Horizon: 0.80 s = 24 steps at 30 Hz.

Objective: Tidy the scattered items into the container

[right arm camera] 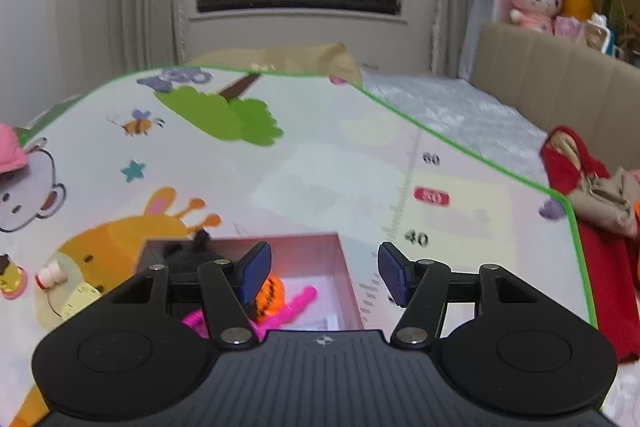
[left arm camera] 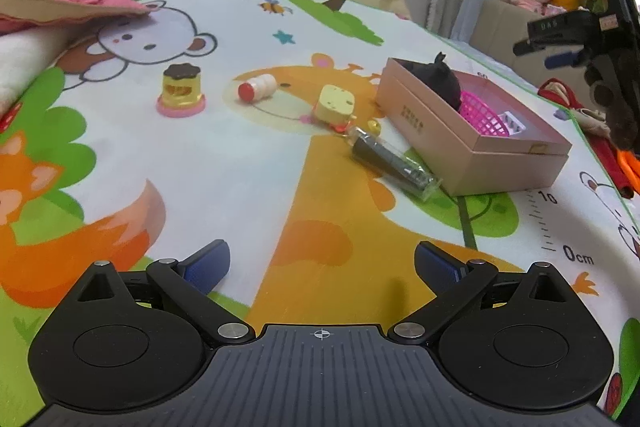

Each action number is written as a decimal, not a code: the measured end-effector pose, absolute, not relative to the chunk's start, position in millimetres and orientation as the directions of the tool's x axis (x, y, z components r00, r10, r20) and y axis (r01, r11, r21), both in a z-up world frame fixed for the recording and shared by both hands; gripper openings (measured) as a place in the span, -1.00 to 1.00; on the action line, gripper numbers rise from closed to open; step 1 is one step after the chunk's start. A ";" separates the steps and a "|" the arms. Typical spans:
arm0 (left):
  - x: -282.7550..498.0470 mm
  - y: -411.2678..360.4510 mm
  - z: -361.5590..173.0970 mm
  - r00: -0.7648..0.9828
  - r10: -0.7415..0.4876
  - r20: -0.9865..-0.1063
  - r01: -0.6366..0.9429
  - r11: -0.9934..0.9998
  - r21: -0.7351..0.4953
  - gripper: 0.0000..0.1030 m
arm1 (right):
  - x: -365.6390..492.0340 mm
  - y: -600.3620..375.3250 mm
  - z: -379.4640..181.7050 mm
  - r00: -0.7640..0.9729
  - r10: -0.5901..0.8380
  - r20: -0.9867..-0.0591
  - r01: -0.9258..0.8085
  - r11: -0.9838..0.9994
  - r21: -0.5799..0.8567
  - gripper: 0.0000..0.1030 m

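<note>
Cartoon play mat [left arm camera: 240, 167] carries everything. Pink cardboard box [left arm camera: 472, 163] sits at its right, already holding a black pouch [left arm camera: 440, 79] and pink basket [left arm camera: 486, 115]. Right gripper [right arm camera: 324, 275] hovers over the box, jaws apart, empty, probably post-drop. Left gripper [left arm camera: 322, 263] wide apart, empty, facing loose pen case [left arm camera: 394, 163], yellow toy [left arm camera: 334, 105], small bottle [left arm camera: 258, 87], stamp toy [left arm camera: 182, 91].

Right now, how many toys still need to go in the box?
Some are already in the pink box: a black pouch and a pink basket. Both claws, left and right, are open and hold nothing. Four toys are left on the mat: the pudding toy, the little bottle, the yellow block toy and the clear tube.
</note>
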<state>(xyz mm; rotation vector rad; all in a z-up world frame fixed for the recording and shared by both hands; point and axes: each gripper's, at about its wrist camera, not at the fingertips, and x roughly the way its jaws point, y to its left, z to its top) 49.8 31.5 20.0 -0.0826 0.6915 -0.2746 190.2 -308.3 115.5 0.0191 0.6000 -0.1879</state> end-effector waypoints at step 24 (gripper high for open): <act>38.2 63.8 26.0 0.775 -0.261 -0.576 0.181 0.964 -0.193 0.97 | 280.6 -95.9 51.2 0.611 0.100 -0.785 -0.173 0.985 -0.009 0.17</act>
